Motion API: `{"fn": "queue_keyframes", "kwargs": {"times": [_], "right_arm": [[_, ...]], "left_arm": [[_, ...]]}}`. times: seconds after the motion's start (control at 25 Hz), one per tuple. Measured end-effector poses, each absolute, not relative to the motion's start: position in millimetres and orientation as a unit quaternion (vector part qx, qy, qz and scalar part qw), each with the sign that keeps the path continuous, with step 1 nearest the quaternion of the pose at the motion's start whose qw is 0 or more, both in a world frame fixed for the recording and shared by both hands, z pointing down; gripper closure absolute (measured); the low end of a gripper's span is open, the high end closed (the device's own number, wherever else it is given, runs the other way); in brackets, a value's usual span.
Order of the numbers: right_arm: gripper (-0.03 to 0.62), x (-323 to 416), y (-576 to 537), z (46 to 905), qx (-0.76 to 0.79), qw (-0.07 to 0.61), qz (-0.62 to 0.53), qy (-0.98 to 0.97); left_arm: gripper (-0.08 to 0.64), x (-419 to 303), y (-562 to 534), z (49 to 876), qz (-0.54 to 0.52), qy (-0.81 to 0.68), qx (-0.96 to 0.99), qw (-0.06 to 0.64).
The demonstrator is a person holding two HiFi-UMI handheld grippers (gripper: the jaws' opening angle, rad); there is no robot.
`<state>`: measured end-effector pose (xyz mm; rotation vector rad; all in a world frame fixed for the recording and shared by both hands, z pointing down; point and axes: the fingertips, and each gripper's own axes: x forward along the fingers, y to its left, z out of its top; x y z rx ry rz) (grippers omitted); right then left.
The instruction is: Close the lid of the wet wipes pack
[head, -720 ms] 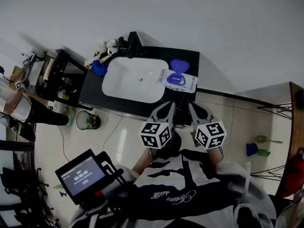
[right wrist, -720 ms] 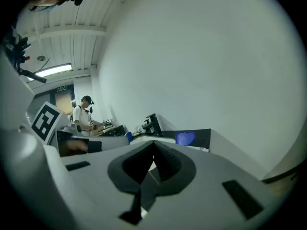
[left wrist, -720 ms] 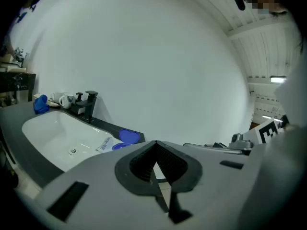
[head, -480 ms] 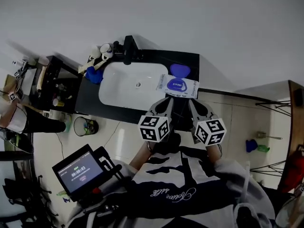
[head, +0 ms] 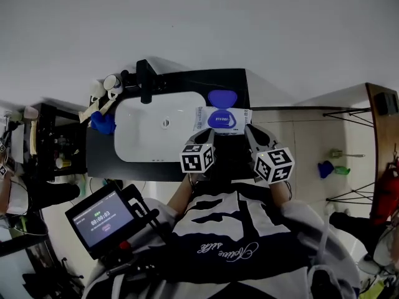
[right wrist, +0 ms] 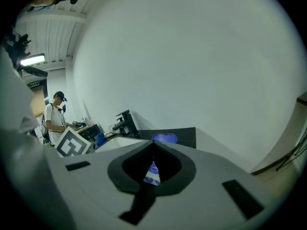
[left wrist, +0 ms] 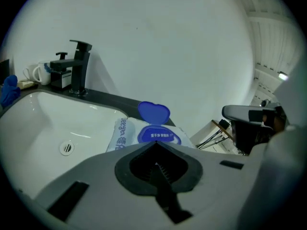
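Nearer: wet wipes pack (head: 219, 121); long axis left-right; lid (head: 222, 98) open wallward

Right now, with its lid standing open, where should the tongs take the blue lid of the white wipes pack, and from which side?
Take the blue rounded plastic lid at its free top edge. It stands upright, hinged along the far side of the white wet wipes pack. It is probably best to come over the top from the far side and press it down towards yourself. The shut right tongs could do this.
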<state>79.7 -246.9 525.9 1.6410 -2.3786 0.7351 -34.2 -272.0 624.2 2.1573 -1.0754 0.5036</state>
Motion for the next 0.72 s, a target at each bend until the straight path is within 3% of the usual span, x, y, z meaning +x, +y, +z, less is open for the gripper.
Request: {"fn": "queue_keyframes", "kwargs": {"times": [0.72], "right_arm": [[0.594,112,-380,610,0.513,0.203,0.262,-0.792]], "left_arm": [[0.561,-43,-282,675,0.237,-0.343,0.81,0.413]]}}
